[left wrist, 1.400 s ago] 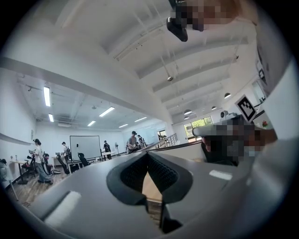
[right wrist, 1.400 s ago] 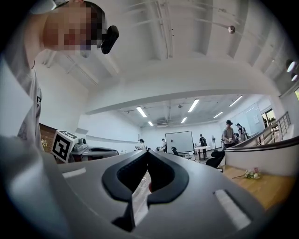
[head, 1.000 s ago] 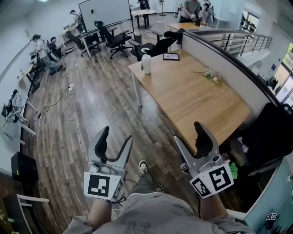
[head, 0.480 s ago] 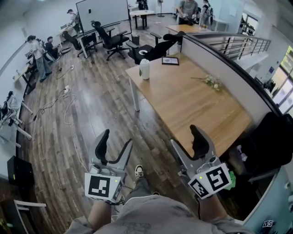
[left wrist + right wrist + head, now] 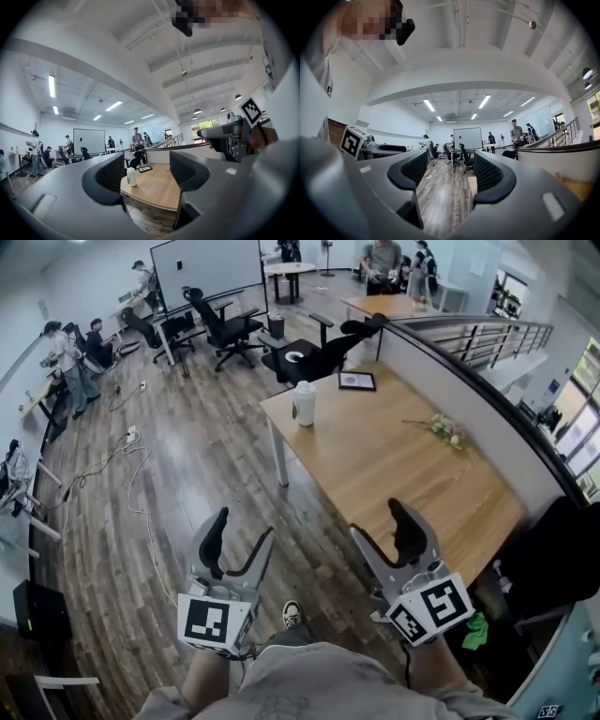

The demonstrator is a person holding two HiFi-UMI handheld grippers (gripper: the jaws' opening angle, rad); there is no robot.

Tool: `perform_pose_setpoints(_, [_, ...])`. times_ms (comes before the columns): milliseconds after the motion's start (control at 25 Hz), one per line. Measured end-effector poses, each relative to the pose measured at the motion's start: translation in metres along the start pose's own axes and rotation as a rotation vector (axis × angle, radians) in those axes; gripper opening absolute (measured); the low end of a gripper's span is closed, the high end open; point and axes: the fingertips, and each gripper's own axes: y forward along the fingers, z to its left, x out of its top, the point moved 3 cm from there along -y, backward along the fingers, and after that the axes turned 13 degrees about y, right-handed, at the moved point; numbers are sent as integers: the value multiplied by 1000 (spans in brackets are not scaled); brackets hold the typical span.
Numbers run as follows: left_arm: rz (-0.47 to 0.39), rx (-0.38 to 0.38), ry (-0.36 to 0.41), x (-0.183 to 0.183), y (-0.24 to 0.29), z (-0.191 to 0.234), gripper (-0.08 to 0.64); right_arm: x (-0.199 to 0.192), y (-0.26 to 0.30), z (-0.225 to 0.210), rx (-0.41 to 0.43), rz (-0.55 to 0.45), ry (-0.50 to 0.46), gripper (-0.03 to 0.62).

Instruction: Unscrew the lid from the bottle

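A white bottle (image 5: 303,403) with its lid on stands upright near the far left corner of a wooden table (image 5: 403,474); the left gripper view shows the bottle (image 5: 131,176) far ahead between the jaws. My left gripper (image 5: 242,531) is held over the wooden floor, open, with nothing in it. To its right my right gripper (image 5: 382,526) hovers by the table's near corner, also open and holding nothing. Both are far short of the bottle. In the right gripper view the jaws of that gripper (image 5: 451,176) frame only floor and distant chairs.
A framed picture (image 5: 356,381) and a sprig of flowers (image 5: 445,430) lie on the table. A grey partition (image 5: 469,390) runs along its right side. Black office chairs (image 5: 309,348) stand beyond it, cables (image 5: 131,456) trail on the floor at the left, and several people are at the back.
The table and bottle have come lower and nearer in the head view as the person walks forward. Both grippers keep their pose and stay open.
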Motion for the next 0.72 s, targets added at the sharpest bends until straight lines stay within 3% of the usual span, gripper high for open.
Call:
perform_pose_setpoints(400, [-13, -67, -7, -43, 87, 98, 302, -9, 130, -15, -45, 44, -42, 296])
perform_pose_setpoints(720, [-8, -100, -6, -65, 130, 135, 304, -18, 188, -36, -73, 74, -29, 296])
